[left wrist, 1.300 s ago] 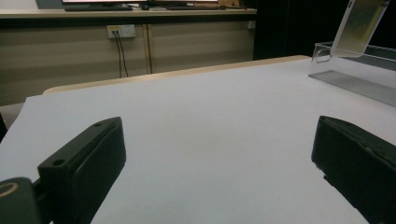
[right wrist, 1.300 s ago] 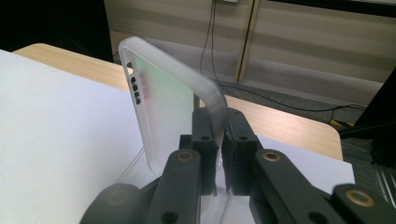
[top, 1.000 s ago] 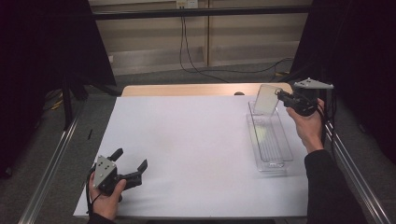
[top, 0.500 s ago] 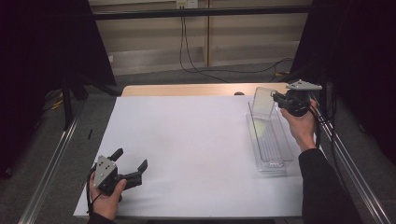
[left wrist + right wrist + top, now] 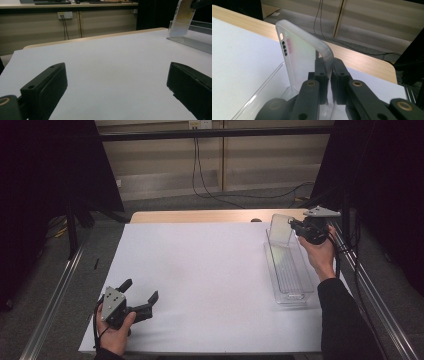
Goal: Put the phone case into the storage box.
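My left gripper [image 5: 141, 297] rests near me on the white sheet [image 5: 200, 270], jaws apart and empty. Farther off, my right gripper [image 5: 296, 226] clamps a translucent phone case [image 5: 280, 229] upright over the clear tray [image 5: 300, 296]; next, I judge, lower and release.

High view: above near edge, facing forward and down over counter [image 5: 210, 270]. Gripper views: low, close, along own jaws. All share the clear tray [image 5: 287, 270] [image 5: 190, 41] [image 5: 262, 95].

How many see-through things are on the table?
2: a long clear tray lying at the table's right side, and a frosted phone case held upright over the tray's far end by the right gripper.
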`<state>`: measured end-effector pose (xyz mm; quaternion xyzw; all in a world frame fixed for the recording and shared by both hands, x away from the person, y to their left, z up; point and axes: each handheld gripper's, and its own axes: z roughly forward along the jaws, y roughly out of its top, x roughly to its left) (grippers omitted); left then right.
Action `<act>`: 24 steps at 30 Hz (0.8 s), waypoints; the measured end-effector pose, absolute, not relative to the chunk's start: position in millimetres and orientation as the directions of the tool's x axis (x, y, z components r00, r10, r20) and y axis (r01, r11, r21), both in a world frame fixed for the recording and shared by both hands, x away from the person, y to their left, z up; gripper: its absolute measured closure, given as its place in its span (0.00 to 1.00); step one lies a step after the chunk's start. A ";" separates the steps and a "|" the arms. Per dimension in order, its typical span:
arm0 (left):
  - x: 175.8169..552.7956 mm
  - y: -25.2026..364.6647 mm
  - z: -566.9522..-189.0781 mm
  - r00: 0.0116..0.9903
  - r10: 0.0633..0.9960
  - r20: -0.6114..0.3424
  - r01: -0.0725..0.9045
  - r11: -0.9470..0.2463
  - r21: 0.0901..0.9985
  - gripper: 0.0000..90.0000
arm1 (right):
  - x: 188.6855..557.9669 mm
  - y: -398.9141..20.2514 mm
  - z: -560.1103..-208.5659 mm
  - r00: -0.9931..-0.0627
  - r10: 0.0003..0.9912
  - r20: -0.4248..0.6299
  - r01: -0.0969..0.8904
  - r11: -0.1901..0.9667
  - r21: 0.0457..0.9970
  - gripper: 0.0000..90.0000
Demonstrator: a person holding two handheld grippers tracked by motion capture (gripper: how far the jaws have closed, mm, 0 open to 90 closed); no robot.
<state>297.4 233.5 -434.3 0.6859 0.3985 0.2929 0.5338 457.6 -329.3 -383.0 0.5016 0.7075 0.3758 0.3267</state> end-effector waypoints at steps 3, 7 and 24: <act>297.4 233.4 -434.3 0.511 0.859 -0.022 0.232 -0.114 0.966 0.03 | 459.6 -328.1 -384.5 -0.287 0.954 -0.088 0.459 0.218 0.861 0.94; 297.3 233.1 -434.3 0.516 0.856 -0.014 0.233 -0.124 0.965 0.03 | 461.7 -327.7 -386.5 -0.291 0.951 -0.099 0.443 0.226 0.867 0.94; 297.9 230.7 -434.2 0.524 0.852 -0.011 0.227 -0.127 0.966 0.03 | 477.6 -336.2 -386.1 -0.293 0.952 -0.088 0.473 0.224 0.852 0.93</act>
